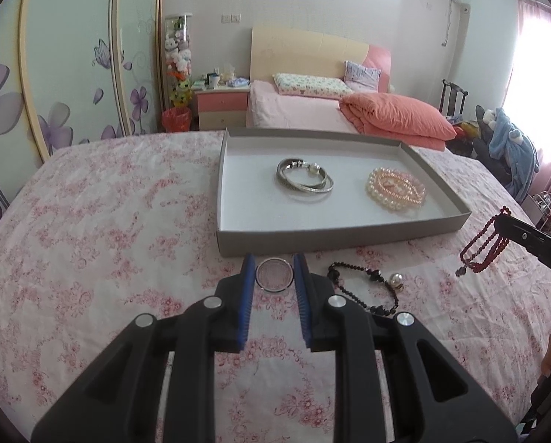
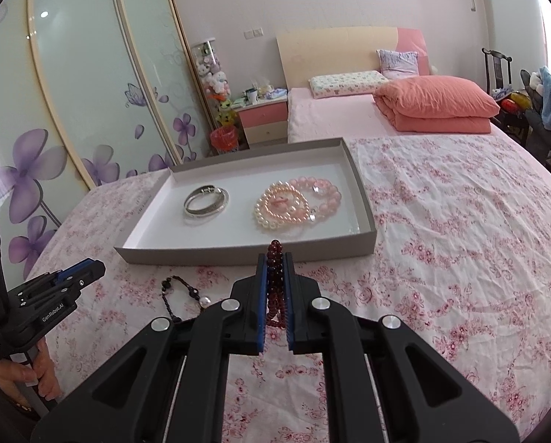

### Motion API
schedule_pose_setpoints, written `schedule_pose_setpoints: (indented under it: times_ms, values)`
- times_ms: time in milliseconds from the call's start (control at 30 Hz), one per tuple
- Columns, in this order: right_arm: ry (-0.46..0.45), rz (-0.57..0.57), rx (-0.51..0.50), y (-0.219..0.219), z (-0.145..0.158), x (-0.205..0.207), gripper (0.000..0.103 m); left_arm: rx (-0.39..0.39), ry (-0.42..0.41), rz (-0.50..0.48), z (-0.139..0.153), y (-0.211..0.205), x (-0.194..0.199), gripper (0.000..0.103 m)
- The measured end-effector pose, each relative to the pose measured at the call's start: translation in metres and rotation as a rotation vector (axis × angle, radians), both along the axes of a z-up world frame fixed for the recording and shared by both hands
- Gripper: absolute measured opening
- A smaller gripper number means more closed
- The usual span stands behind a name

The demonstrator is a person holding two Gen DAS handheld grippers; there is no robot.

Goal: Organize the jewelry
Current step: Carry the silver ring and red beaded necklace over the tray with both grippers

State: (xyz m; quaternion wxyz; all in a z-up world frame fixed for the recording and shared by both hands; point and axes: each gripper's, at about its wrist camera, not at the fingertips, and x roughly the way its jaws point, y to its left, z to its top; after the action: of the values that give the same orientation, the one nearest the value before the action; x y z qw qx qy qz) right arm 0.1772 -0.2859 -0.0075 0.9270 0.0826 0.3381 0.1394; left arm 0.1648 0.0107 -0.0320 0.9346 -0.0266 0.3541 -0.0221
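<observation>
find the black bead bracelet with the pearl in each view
Left wrist view: black bead bracelet lies on the bedspread, lower right of centre, right of the left gripper.
Right wrist view: black bead bracelet lies lower left, before the tray.
Shared landmark: grey tray.

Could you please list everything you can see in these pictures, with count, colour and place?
tray: one, grey, on the floral bedspread
silver bangles: a stack, left in tray
pearl and pink bead strands: a pile, right in tray
black bead bracelet: one, on bedspread before tray
silver ring: one, between left hand-held gripper pads
dark red bead strand: one, clamped in right hand-held gripper
hand: one, holding the left handle
</observation>
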Motion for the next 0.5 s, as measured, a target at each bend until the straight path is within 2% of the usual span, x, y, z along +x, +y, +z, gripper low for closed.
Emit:
schedule_pose_setpoints:
  times_ms: [500]
  values:
    - [-0.144,0.027,0.032,0.007,0.028,-0.011,0.009,0.027,-0.153,-0.022,0.03,-0.019,-0.013,0.022]
